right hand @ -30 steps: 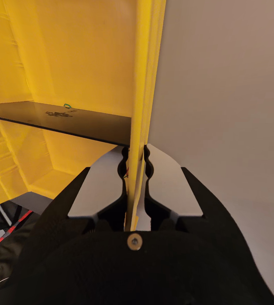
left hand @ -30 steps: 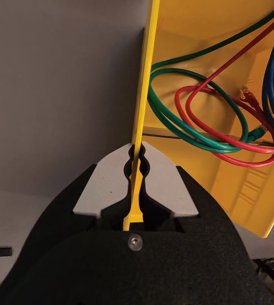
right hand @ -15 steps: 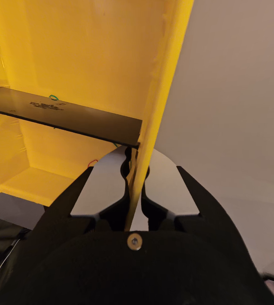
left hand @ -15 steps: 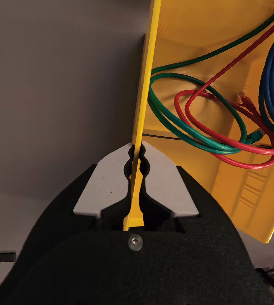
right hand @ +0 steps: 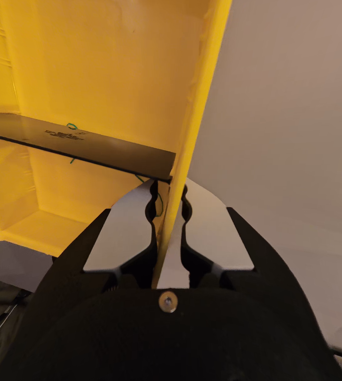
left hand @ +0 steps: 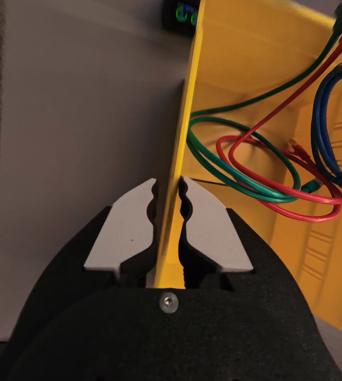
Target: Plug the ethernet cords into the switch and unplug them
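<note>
Your left tool [left hand: 167, 182] stands parted astride the left wall of the yellow bin [left hand: 248, 68], gripping nothing. Your right tool [right hand: 169, 185] likewise straddles the right wall, fingers apart. Green cord [left hand: 223, 177], red cord [left hand: 289, 193] and blue cord [left hand: 322, 144] lie coiled inside the bin. A black panel [right hand: 104, 148] spans its interior.
</note>
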Tool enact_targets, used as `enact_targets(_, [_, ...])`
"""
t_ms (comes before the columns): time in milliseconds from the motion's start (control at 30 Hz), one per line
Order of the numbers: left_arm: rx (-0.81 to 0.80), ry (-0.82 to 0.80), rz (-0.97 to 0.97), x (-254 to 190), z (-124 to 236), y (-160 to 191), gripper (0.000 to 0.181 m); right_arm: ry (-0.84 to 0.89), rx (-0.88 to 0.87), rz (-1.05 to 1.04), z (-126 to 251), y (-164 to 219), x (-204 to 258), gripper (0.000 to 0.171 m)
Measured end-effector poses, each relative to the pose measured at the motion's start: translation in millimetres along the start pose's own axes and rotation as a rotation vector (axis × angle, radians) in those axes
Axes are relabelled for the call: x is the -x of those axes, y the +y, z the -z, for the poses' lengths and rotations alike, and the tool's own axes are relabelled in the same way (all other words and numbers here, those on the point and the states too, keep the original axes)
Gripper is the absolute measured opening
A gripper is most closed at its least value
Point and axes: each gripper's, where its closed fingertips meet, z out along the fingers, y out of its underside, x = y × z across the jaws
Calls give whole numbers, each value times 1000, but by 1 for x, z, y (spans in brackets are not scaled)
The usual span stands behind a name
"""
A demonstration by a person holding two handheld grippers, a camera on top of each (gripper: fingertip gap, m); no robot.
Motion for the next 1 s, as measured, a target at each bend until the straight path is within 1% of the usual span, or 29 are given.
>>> enact_targets(67, [-92, -1, -59, 1, 13, -15, 25, 24, -32, -3, 7, -2, -3, 26])
enact_targets(100, [-138, 6, -99, -1, 20, -22, 31, 51, -49, -6, 12, -3, -6, 26])
enact_targets(133, [-183, -1, -152, -2, 29, -31, 42, 72, -67, -5, 18, -3, -8, 27])
enact_targets(167, [-229, -18, -229, -4, 38, -40, 48, 85, -91, -4, 25, -4, -9, 27])
enact_targets(233, [-341, -129, -488, -9, 59, -60, 52, 116, -158, -5, 42, -8, -8, 28])
enact_targets(333, [-470, -429, -985, -27, 87, -83, 52, 204, -315, -3, 80, -21, -8, 32])
enact_targets(367, [-514, -539, -1141, -37, 94, -91, 51, 253, -377, -8, 94, -26, -10, 36])
enact_targets(400, [-528, -609, -1292, -48, 94, -93, 51, 307, -440, -10, 110, -32, -12, 41])
enact_targets(467, [-492, -652, -1492, -69, 81, -94, 54, 355, -587, 35, 138, -47, -2, 42])
enact_targets(533, [-434, -655, -1613, -84, 63, -97, 59, 363, -731, 109, 160, -62, 15, 43])
enact_targets(600, [-392, -673, -1754, -95, 50, -104, 62, 371, -810, 143, 173, -69, 27, 43])
enact_targets(667, [-350, -713, -1886, -103, 40, -112, 64, 393, -835, 156, 179, -73, 32, 43])
enact_targets(700, [-360, -725, -1951, -109, 36, -117, 64, 404, -834, 166, 179, -74, 34, 43])
enact_targets(733, [-337, -705, -2003, -113, 31, -117, 60, 418, -832, 178, 178, -75, 35, 43])
enact_targets(800, [-280, -718, -2090, -116, 22, -124, 64, 449, -813, 189, 175, -76, 32, 43])
enact_targets(900, [-122, -672, -2165, -113, 7, -124, 68, 479, -792, 183, 172, -77, 26, 43])
enact_targets(1000, [-22, -688, -2247, -111, -4, -128, 65, 485, -792, 182, 172, -78, 24, 43])
